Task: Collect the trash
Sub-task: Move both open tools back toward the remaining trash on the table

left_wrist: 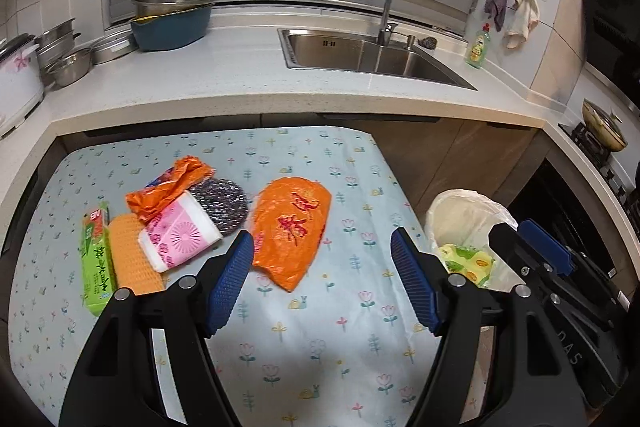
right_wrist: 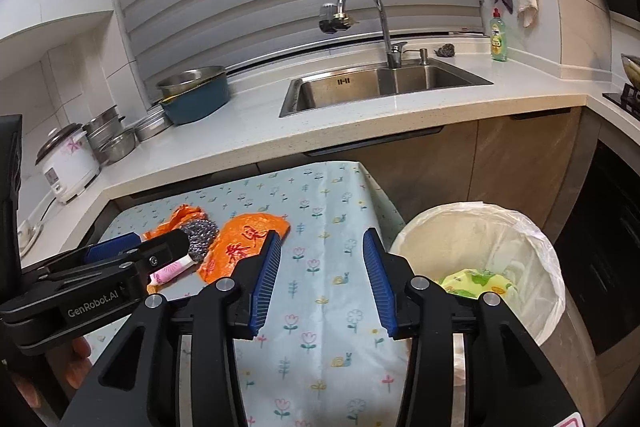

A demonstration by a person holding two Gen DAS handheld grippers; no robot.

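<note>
Counting 2 orange bags (left_wrist: 294,231), 1 scourer (left_wrist: 222,203), 1 bin (right_wrist: 480,247); both grippers empty.

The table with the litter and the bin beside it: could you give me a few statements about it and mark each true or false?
1. The bin already holds a yellow-green wrapper. True.
2. The left gripper is clamped on the orange bag. False: it is open and empty, and the bag lies flat on the table.
3. The steel scourer lies between the orange bag and the pink cup. True.
4. The right gripper holds the pink cup. False: nothing is between its fingers.
5. The green box sits in the sink. False: it lies on the table, at the left.
</note>
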